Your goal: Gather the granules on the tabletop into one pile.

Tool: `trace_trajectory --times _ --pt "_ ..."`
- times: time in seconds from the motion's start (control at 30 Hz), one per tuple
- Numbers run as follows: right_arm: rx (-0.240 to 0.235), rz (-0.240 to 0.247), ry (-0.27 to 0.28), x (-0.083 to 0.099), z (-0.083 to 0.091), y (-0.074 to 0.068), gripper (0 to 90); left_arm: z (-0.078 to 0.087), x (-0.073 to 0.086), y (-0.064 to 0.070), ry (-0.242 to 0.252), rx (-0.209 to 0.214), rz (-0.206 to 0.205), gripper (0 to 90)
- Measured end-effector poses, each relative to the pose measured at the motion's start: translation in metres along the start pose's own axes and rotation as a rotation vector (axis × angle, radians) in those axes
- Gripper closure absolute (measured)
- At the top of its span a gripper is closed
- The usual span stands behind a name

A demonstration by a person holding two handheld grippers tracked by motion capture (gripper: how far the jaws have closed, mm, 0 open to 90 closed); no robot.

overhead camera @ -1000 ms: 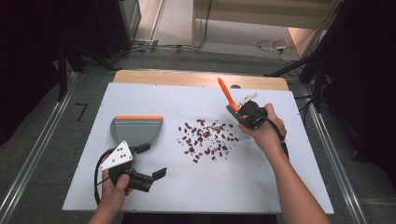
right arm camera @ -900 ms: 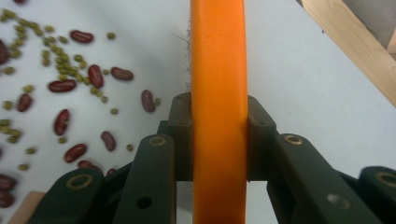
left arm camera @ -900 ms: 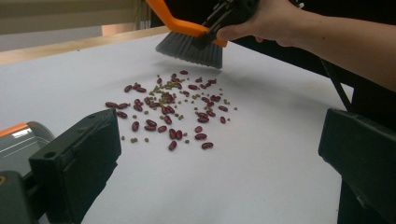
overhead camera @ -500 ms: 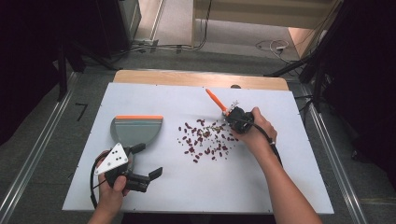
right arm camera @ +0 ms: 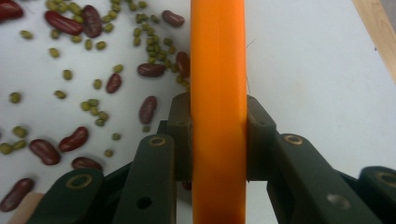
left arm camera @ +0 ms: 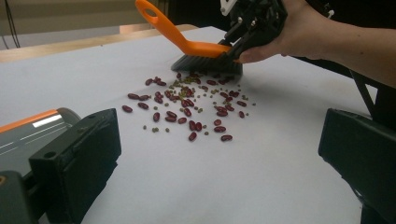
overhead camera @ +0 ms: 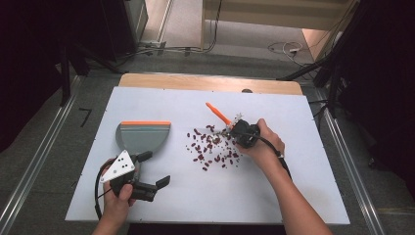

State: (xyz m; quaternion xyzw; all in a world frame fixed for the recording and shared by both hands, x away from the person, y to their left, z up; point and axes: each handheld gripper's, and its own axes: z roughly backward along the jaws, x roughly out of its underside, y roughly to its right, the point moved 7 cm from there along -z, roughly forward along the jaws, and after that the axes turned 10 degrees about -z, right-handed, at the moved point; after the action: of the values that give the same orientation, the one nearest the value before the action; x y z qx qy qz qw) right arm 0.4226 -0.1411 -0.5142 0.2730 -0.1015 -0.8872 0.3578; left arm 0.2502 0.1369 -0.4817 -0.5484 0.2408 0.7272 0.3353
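Red beans and small green ones (overhead camera: 213,149) lie scattered on the white board (overhead camera: 303,186). My right gripper (overhead camera: 234,131) is shut on the orange handle of a hand brush (overhead camera: 218,113), whose dark bristles (left arm camera: 208,63) rest at the far edge of the beans (left arm camera: 187,109). In the right gripper view the handle (right arm camera: 218,70) runs straight up between the pinching jaws, above the beans (right arm camera: 70,140). My left gripper (overhead camera: 155,169) is held open near the front left, empty, just in front of a grey dustpan with an orange lip (overhead camera: 142,137). The dustpan (left arm camera: 28,130) lies beside its left jaw.
A wooden table edge (overhead camera: 195,81) runs along the far side of the board. Cables (overhead camera: 186,49) lie on the floor beyond. Metal rails (overhead camera: 34,166) flank both sides. Bare board stretches in front of the beans and at the right.
My right hand has carried the brush left and down from beyond the beans onto the pile's far edge. The left gripper has barely shifted and stays open.
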Motion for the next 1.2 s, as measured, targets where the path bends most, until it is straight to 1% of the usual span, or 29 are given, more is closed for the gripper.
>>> trace_trajectory --times 0.07,0.1,0.13,0.17,0.23,0.27,0.3,0.33,0.4,0.43,0.47,0.5,0.53,0.57,0.6,0.63,0.67,0.7,0.73,0.77,0.8,0.83,0.87,0.93,0.97,1.03,1.13,1.17,1.2 --pt "-0.014 0.005 0.004 0.001 0.002 -0.004 68.3 0.0 0.0 -0.001 -0.003 0.0 0.003 0.3" --pt "-0.024 0.018 0.003 0.002 0.005 -0.009 68.3 0.0 0.0 -0.001 0.0 0.0 0.006 0.3" --pt "-0.026 0.03 0.003 0.003 0.006 -0.012 68.3 0.0 0.001 -0.001 0.0 0.0 0.006 0.3" --pt "-0.026 0.03 0.003 0.003 0.006 -0.012 68.3 0.0 0.001 -0.001 -0.001 -0.001 0.006 0.3" --pt "-0.036 0.061 0.004 0.004 0.008 -0.016 68.2 0.0 0.001 -0.002 -0.003 -0.002 0.007 0.3" --pt "-0.055 0.066 0.004 0.005 0.011 -0.018 68.2 0.001 0.001 -0.002 -0.003 -0.002 0.005 0.3" --pt "-0.055 0.066 0.004 0.005 0.011 -0.018 68.2 0.001 0.001 -0.003 -0.003 -0.002 0.006 0.3" --pt "-0.072 0.071 0.009 0.006 0.013 -0.019 68.3 0.002 0.001 -0.003 -0.002 -0.005 0.01 0.3" --pt "-0.087 0.076 0.006 0.007 0.015 -0.02 68.3 0.003 0.001 -0.005 0.008 -0.011 0.016 0.3" --pt "-0.085 0.084 0.014 0.007 0.016 -0.019 68.3 0.004 0.001 -0.006 0.005 -0.013 0.015 0.3" --pt "-0.082 0.081 0.016 0.007 0.018 -0.018 68.3 0.004 0.001 -0.007 0.007 -0.015 0.018 0.3" --pt "-0.093 0.079 0.027 0.006 0.019 -0.015 68.4 0.005 0.001 -0.007 0.008 -0.017 0.018 0.3" --pt "-0.112 0.057 0.036 0.004 0.021 -0.012 68.5 0.005 0.001 -0.007 0.01 -0.016 0.019 0.3" --pt "-0.112 0.034 0.063 -0.002 0.024 -0.004 68.4 0.005 0.001 -0.008 0.01 -0.016 0.02 0.3" --pt "-0.112 0.034 0.063 -0.002 0.024 -0.004 68.4 0.005 0.001 -0.008 0.009 -0.016 0.021 0.3" --pt "-0.107 0.027 0.076 -0.006 0.025 -0.001 68.5 0.004 0.001 -0.008 0.008 -0.015 0.02 0.3" --pt "-0.105 0.033 0.087 -0.011 0.025 0.002 68.4 0.004 0.002 -0.007 0.006 -0.015 0.018 0.3" --pt "-0.09 0.056 0.101 -0.022 0.024 0.006 68.4 0.004 0.002 -0.007 0.002 -0.015 0.016 0.3" --pt "-0.09 0.056 0.101 -0.022 0.024 0.006 68.4 0.003 0.002 -0.007 0.003 -0.012 0.018 0.3" --pt "-0.083 0.06 0.101 -0.027 0.023 0.006 68.4 0.003 0.002 -0.006 0.001 -0.013 0.018 0.3" --pt "-0.081 0.079 0.106 -0.033 0.02 0.007 68.4 0.003 0.002 -0.006 0.001 -0.013 0.017 0.3" --pt "-0.081 0.08 0.109 -0.039 0.017 0.006 68.4 0.003 0.002 -0.006 0.0 -0.012 0.016 0.3" --pt "-0.072 0.1 0.113 -0.045 0.014 0.006 68.4 0.004 0.002 -0.006 0.002 -0.011 0.016 0.3" --pt "-0.06 0.113 0.116 -0.055 0.006 0.003 68.4 0.005 0.002 -0.007 0.005 -0.013 0.018 0.3" --pt "-0.062 0.112 0.11 -0.059 0.002 0.002 68.4 0.005 0.003 -0.007 0.004 -0.015 0.021 0.3" --pt "-0.038 0.1 0.104 -0.067 -0.007 0.003 68.4 0.006 0.003 -0.008 0.003 -0.017 0.02 0.3" --pt "-0.033 0.1 0.098 -0.074 -0.021 0.0 68.4 0.007 0.004 -0.009 0.005 -0.017 0.021 0.3" --pt "-0.033 0.1 0.098 -0.074 -0.021 0.0 68.4 0.007 0.004 -0.009 0.002 -0.019 0.023 0.3" --pt "-0.067 0.105 0.097 -0.074 -0.023 -0.003 68.4 0.008 0.005 -0.01 0.001 -0.019 0.025 0.3"
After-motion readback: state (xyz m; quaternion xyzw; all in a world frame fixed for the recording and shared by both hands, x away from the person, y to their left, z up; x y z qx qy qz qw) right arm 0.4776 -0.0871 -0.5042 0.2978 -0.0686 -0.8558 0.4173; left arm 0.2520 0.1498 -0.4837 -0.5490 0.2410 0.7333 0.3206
